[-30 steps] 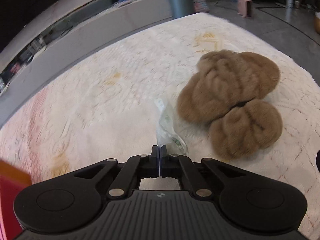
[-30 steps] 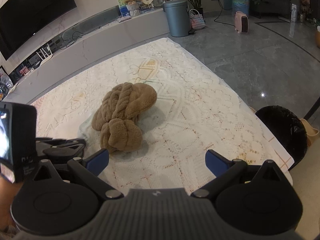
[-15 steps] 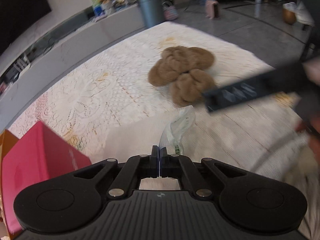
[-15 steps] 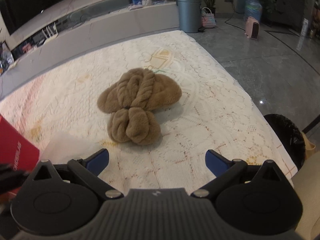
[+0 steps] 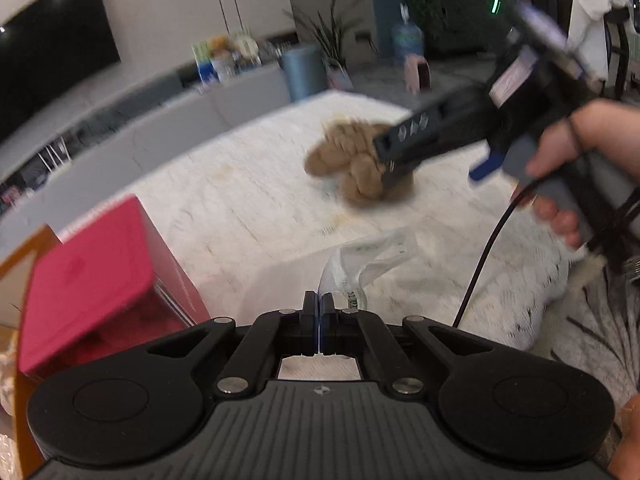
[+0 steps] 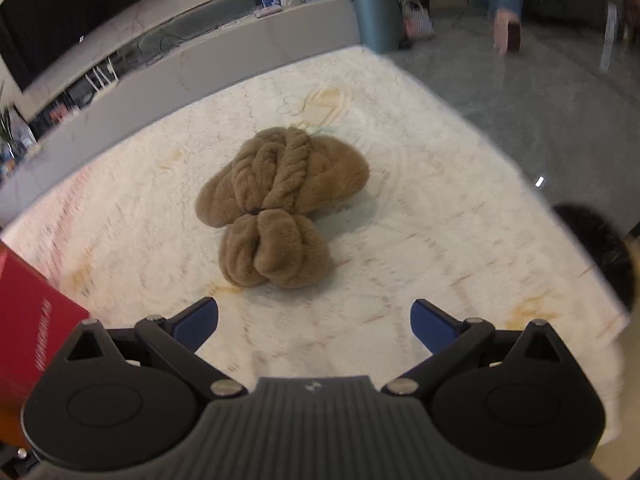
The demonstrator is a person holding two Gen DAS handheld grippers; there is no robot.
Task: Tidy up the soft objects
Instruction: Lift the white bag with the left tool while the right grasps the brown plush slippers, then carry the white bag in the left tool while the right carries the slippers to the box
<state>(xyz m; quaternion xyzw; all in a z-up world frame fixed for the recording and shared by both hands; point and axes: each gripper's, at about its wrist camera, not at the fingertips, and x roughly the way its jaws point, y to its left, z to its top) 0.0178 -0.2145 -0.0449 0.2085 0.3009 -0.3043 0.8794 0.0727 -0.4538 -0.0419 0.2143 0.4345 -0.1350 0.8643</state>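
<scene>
A brown plush knotted bundle (image 6: 276, 208) lies in the middle of the white lace tablecloth (image 6: 420, 208); it also shows blurred in the left wrist view (image 5: 352, 160). My left gripper (image 5: 319, 304) is shut on a clear plastic bag (image 5: 360, 260) and holds it above the near side of the table. My right gripper (image 6: 314, 320) is open and empty, its blue pads just short of the bundle. In the left wrist view the right gripper (image 5: 394, 156) hangs over the bundle, held by a hand.
A red box (image 5: 88, 276) stands at the left, also in the right wrist view (image 6: 28, 320). A black round stool (image 6: 600, 248) sits off the table's right edge. A grey TV bench (image 6: 200, 52) and a blue bin (image 6: 376, 12) lie beyond the table.
My left gripper pulled back and up with the plastic bag, bringing the red box into view. My right gripper moved forward toward the brown bundle and stayed open.
</scene>
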